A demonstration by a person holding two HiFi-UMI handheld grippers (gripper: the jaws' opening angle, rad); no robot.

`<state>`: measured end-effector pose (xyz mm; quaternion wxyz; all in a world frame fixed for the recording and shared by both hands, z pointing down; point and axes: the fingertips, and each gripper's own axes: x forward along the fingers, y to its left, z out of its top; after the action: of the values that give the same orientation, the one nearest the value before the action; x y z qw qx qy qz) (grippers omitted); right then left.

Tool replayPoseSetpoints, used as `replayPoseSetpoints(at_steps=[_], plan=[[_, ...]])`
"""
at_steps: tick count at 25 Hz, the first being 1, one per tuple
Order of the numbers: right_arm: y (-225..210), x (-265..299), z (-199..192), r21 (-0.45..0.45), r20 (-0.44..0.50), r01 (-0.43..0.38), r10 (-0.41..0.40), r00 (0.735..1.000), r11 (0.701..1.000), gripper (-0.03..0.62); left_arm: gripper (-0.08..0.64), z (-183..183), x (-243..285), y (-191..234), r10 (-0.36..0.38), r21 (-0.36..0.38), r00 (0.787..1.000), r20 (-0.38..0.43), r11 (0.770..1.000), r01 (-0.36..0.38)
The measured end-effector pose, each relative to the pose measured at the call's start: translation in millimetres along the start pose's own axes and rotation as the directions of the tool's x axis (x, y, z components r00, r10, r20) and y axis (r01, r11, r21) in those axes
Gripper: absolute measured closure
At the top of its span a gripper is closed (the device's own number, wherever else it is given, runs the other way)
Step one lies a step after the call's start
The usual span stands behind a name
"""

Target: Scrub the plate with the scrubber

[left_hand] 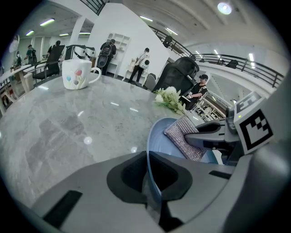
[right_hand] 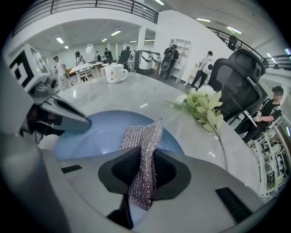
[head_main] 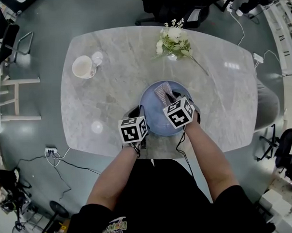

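— Nearest first: the left gripper (left_hand: 148,176), jaws pinched narrow on the rim of the blue plate (left_hand: 157,136)
— And the right gripper (right_hand: 143,175)?
— Clamped on the silver scrubber (right_hand: 142,136). Its free end reaches over the plate, its lower end vanishes between the jaws
— Where's the plate?
— Middle of the tabletop's (head_main: 111,96) near edge. From overhead the grippers cover its near rim, so I can't say whether it lies flat
— Anything else?
— A mug (head_main: 84,67) toward the far left corner, flowers (head_main: 174,42) by the far edge, and a small round thing (head_main: 97,58) beside the mug, too blurred to name
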<state>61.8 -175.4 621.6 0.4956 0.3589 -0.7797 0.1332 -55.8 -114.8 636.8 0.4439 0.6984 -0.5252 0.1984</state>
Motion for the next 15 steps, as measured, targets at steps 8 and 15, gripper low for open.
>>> replayPoseSetpoints(at_steps=[8,15], plan=[[-29,-3,-8,-0.055,-0.014,0.081,-0.082,0.997,0.995,0.515,0.534,1,1,0,0.004,0.004,1.0,-0.002,1.0,-0.004],[-44,-9,-12,-0.142,-0.013,0.146,-0.149,0.989,0.979,0.515,0.534,1,0,0,0.005,0.006,1.0,-0.002,1.0,-0.005]])
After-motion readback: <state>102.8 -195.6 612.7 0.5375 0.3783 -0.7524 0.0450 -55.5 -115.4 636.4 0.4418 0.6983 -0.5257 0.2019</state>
